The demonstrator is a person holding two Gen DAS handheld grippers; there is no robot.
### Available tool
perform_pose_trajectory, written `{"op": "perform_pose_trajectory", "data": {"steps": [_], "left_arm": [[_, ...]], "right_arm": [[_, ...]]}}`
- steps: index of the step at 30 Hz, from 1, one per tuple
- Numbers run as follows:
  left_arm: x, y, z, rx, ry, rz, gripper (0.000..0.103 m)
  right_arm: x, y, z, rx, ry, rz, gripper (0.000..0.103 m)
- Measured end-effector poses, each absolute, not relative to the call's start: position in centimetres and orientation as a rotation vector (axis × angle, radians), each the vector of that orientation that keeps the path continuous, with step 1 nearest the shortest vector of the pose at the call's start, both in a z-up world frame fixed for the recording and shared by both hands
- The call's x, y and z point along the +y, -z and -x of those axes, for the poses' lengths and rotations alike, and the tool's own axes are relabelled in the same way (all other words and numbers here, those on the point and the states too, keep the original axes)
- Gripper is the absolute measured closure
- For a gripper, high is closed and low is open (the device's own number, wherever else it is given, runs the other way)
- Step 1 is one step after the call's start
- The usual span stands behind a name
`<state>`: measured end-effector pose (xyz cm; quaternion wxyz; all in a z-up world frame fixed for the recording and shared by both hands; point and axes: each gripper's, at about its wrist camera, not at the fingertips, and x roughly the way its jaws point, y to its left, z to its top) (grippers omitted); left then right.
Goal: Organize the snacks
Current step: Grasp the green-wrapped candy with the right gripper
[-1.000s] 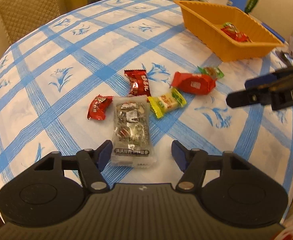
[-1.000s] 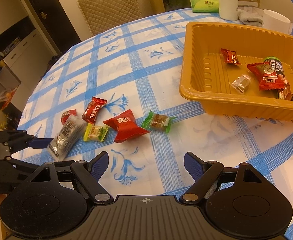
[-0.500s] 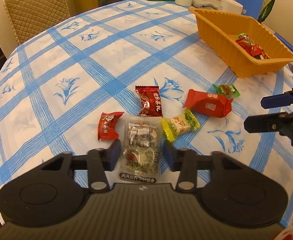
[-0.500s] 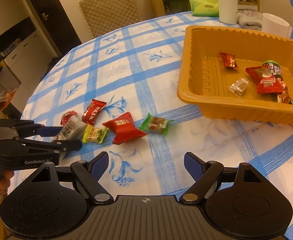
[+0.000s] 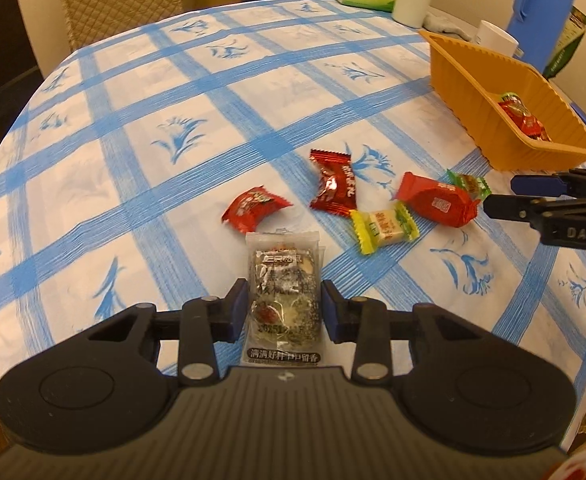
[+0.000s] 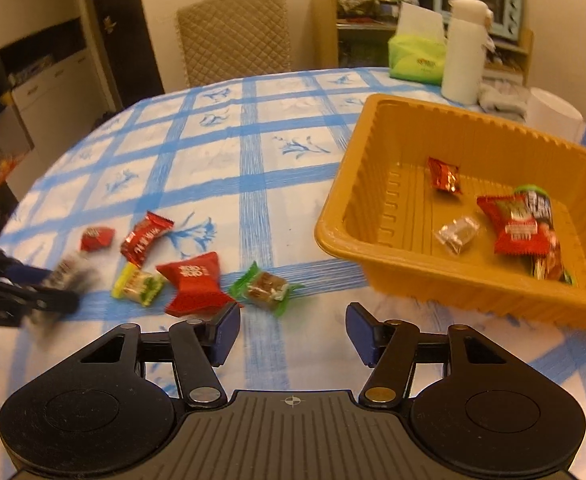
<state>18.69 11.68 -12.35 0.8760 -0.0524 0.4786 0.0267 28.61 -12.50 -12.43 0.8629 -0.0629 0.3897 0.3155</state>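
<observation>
My left gripper (image 5: 284,307) is clamped across the clear packet (image 5: 283,300), which lies on the cloth well short of the tray (image 5: 489,92). It looks light, crinkly and slippery, so mid-body is the best hold. My right gripper (image 6: 293,330) is closing, with nothing between its pads.

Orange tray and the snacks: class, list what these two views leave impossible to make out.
- Orange tray, left wrist view: its near wall hides most of the contents.
- Clear-wrapped snack, right wrist view: motion blur smears it and the left gripper.
- Clear-wrapped snack, left wrist view: the gripper body cuts off its near end.
- Right gripper: nothing between its closing jaws.
</observation>
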Motion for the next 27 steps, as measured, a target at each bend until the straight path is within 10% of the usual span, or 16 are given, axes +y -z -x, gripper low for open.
{"op": "perform_pose_trajectory", "data": {"steps": [12, 22, 27], "left_arm": [[12.2, 12.3, -18.4, 1.000, -0.102, 0.150, 0.068], [12.0, 12.3, -18.4, 1.002, -0.129, 0.154, 0.068], [11.8, 12.2, -18.4, 1.004, -0.133, 0.175, 0.069]], "right_arm": [[-9.7, 14.4, -29.0, 0.716, -0.729, 0.246, 0.048], [-8.5, 14.0, -28.9, 0.742, -0.781, 0.266, 0.081], [-8.9, 13.7, -28.7, 0.783, -0.777, 0.265, 0.081]]}}
